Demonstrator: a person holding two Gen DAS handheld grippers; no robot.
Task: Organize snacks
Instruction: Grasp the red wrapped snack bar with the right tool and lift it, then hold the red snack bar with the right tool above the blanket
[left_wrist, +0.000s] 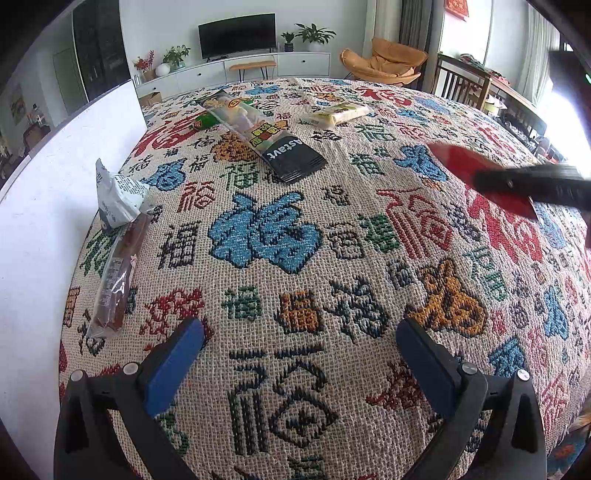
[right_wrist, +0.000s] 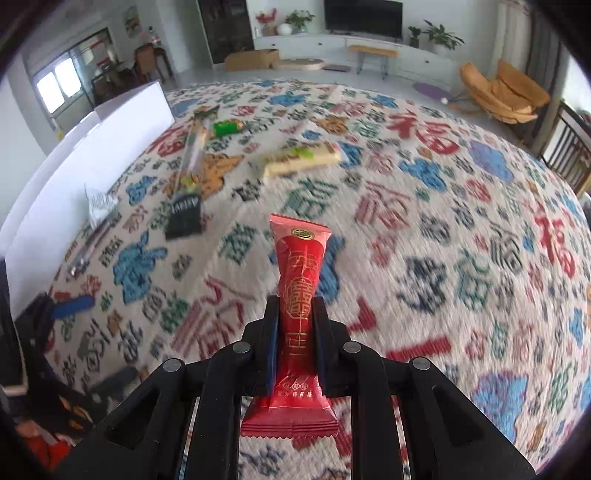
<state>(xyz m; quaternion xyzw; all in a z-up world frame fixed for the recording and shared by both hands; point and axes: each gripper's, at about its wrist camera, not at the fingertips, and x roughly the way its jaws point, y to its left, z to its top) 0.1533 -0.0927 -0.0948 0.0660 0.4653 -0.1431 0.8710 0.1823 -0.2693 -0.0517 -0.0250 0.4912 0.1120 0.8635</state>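
Snacks lie scattered over a desk covered by a woven cloth (left_wrist: 266, 236) patterned with coloured Chinese characters. The right hand-held gripper (right_wrist: 295, 314) is clamped on a red snack packet (right_wrist: 297, 295), its fingers pressing both sides of the wrapper's middle; the packet's far end sticks out ahead of the fingertips and its crimped near end hangs back between the gripper's arms, above the cloth. In the left wrist view this same packet (left_wrist: 476, 173) shows as a red shape at the upper right, partly crossed by a dark bar of the right tool.

The left hand-held gripper (left_wrist: 299, 343) hovers low over the cloth with its blue-padded fingers (left_wrist: 173, 365) wide apart and nothing between them. Ahead of it and to its left, a brown snack stick in clear wrap (left_wrist: 118, 273) lies along the cloth's edge, touching a white crumpled packet (left_wrist: 114, 195) just beyond it. Both sit beside a white box wall (left_wrist: 44, 206). Farther ahead, a long clear-wrapped snack (left_wrist: 240, 118) lies diagonally, its near end overlapping a black sachet (left_wrist: 295, 157). A small green packet (left_wrist: 205, 122) lies against the long one's left side. A pale yellow wafer pack (left_wrist: 340, 114) lies well beyond, to the right of those.
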